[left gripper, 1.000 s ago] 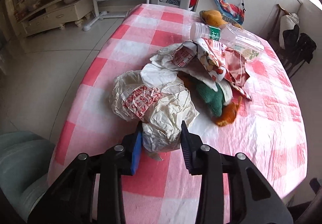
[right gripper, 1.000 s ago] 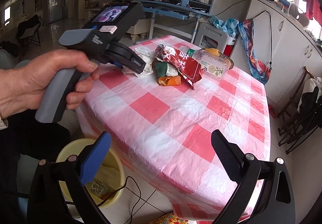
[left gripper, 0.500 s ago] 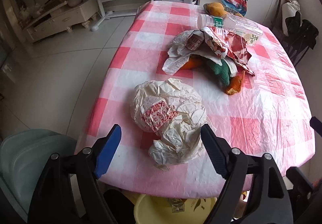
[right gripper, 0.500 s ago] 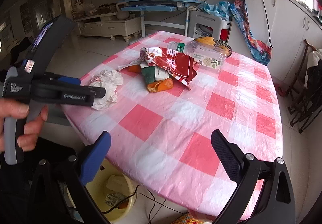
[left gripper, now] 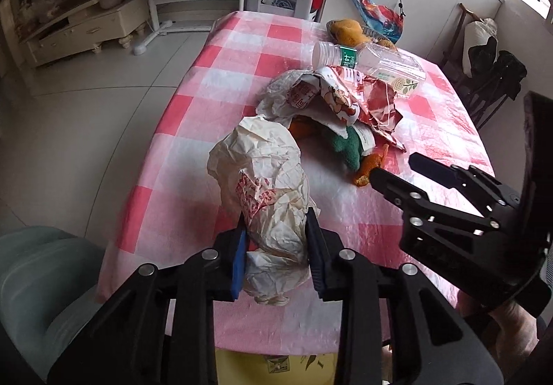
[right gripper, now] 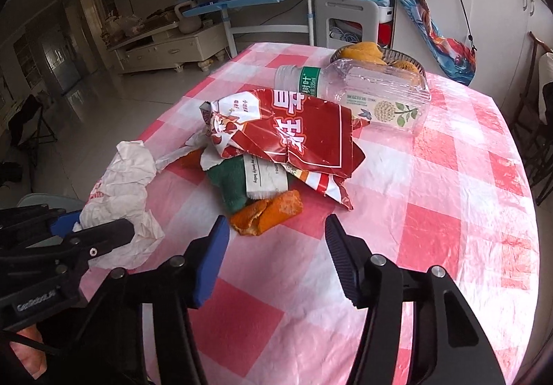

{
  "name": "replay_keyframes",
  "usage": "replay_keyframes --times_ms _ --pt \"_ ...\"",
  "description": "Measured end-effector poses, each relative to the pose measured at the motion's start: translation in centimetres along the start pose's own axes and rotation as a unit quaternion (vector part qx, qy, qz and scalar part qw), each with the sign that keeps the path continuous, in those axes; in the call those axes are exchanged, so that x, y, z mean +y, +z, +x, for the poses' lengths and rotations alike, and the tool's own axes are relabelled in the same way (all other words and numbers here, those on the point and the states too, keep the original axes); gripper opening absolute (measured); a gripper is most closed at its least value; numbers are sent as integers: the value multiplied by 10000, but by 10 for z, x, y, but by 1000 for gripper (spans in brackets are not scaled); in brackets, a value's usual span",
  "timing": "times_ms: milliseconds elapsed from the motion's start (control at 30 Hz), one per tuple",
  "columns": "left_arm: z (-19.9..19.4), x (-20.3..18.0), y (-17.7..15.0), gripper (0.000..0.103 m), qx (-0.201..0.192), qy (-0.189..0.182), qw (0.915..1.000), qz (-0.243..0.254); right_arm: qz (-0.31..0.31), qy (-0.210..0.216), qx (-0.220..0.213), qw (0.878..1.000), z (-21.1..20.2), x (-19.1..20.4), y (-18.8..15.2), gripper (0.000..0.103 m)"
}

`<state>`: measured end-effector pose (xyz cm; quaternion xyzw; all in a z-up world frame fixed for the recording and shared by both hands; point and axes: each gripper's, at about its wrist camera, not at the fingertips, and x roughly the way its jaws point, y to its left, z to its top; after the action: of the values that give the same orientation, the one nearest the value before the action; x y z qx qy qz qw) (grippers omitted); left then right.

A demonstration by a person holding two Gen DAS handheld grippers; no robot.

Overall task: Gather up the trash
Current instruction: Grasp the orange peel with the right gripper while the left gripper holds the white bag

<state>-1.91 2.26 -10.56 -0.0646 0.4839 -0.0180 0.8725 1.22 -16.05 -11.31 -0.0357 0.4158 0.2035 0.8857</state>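
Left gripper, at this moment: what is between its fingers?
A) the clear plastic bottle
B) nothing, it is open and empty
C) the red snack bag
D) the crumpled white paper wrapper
D. The left gripper is shut on the crumpled white paper wrapper; the clear plastic bottle and red snack bag lie farther back on the table.

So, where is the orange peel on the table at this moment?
In the right wrist view the orange peel lies on the checked tablecloth just ahead of the right gripper, touching the green cloth and below the red snack bag.

Pink-and-white checked tablecloth (right gripper: 432, 229), red snack bag (right gripper: 297, 136), cream wrapper (left gripper: 269, 191).
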Motion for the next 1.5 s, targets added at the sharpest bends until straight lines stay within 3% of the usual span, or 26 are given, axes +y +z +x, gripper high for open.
replay_keyframes --times_ms 100,167,267,367,533,733,867,1000,1200,1233,1333,1500 --pt "-2 -2 3 29 -33 -73 10000 -7 48 95 17 9999 8 -1 2 50" --pt "-2 -2 5 29 -42 -81 10000 -21 36 131 92 9999 12 0 2 33" --pt "-2 0 7 29 -45 -82 9999 -62 4 162 166 9997 11 -2 -4 21" --pt "-2 1 8 29 -63 -84 9999 -91 39 152 135 9998 4 -10 -6 16" --pt "-3 2 5 29 -67 -108 9999 -110 27 191 84 9998 -13 -18 -10 14" --pt "-15 13 -3 29 -165 -105 9996 -209 -438 490 88 9978 -52 -3 -23 14" --pt "-22 22 -10 29 -184 -135 9991 -370 -600 671 108 9959 -70 2 -34 4" --pt "-28 22 -19 29 -226 -84 9992 -322 -545 556 136 9969 -69 -4 -40 4" --pt "-24 21 -29 29 -114 -72 9993 -337 -295 660 388 9966 -57 -14 -54 5" --pt "-24 21 -28 29 -128 -85 9993 -344 -328 697 374 9963 -59 -12 -56 9" --pt "-25 20 -28 29 -152 -116 9993 -326 -267 746 275 9965 -56 -6 -56 60" --pt "-26 14 -28 29 -178 -127 9995 -207 -208 649 482 9965 -35 3 -53 57"
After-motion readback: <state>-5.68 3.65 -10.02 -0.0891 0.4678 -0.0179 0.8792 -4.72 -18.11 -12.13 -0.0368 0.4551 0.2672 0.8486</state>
